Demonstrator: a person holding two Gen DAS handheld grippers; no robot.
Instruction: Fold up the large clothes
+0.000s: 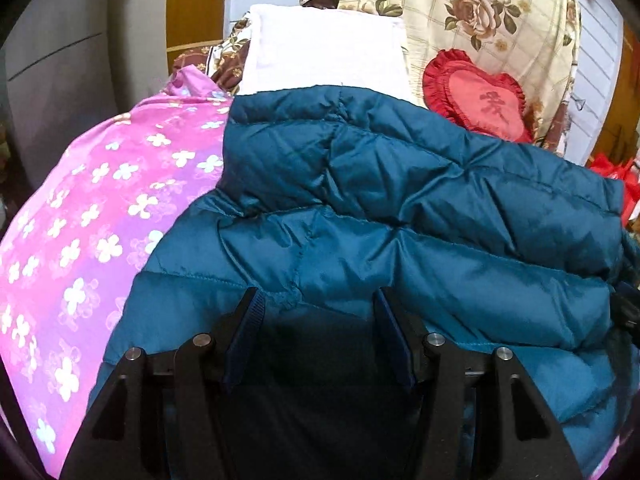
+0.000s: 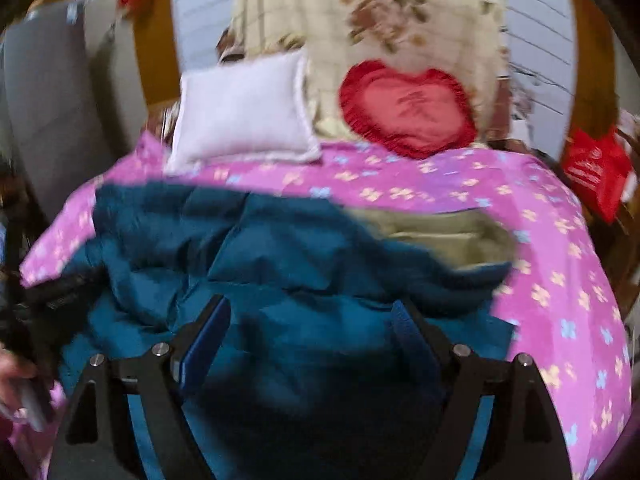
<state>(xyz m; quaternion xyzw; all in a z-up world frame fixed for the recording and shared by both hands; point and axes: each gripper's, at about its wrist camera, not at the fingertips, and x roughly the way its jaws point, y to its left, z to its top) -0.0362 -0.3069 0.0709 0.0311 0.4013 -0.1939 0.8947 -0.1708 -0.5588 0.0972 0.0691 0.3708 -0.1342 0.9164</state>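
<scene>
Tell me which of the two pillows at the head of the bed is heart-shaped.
The red pillow, with a ruffled edge, is heart-shaped. It leans on the floral bedding, right of the white pillow, which is plain and rectangular.
</scene>
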